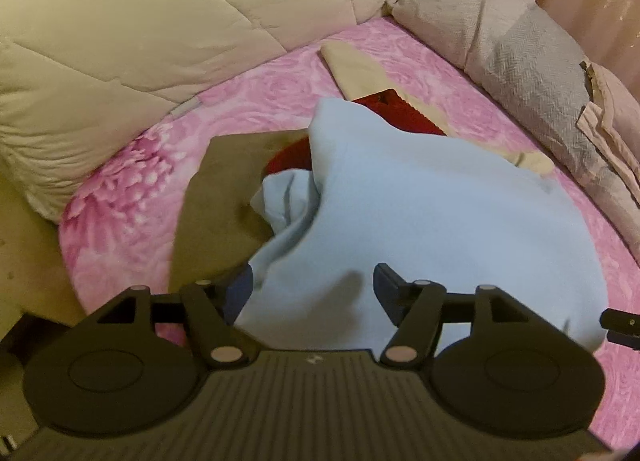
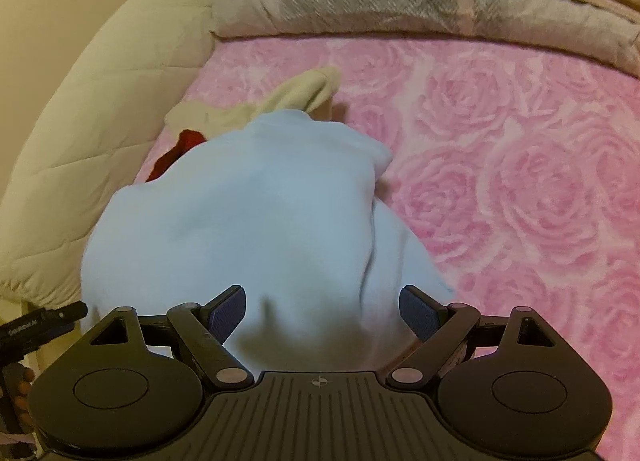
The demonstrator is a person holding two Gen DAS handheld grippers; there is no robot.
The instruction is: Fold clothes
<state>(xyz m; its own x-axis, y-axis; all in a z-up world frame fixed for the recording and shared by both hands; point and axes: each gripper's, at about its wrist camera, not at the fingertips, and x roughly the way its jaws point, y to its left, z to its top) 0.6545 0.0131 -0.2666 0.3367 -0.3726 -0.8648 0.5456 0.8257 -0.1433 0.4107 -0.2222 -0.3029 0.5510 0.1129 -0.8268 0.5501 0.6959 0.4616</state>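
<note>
1. A light blue garment (image 1: 420, 221) is lying bunched on the pink rose-patterned sheet (image 1: 132, 197), near the middle of the bed, with its near edge reaching under both grippers
2. The left gripper (image 1: 312, 293) is hovering over the near edge of the blue cloth with its jaws standing wide apart, gripping nothing
3. The right gripper (image 2: 322, 311) is sitting over the near part of the same garment, its blue pads (image 2: 228, 313) spread wide and closing on nothing
4. An olive-brown garment (image 1: 216, 213) is lying flat to the left of the blue one, partly tucked under it
5. A red garment (image 1: 400, 111) and a beige garment (image 1: 356, 69) are showing on the far side of the blue pile
6. A cream quilted duvet (image 1: 160, 13) is heaping up at the far left, and a grey and beige blanket (image 1: 520, 53) is running along the far right edge
</note>
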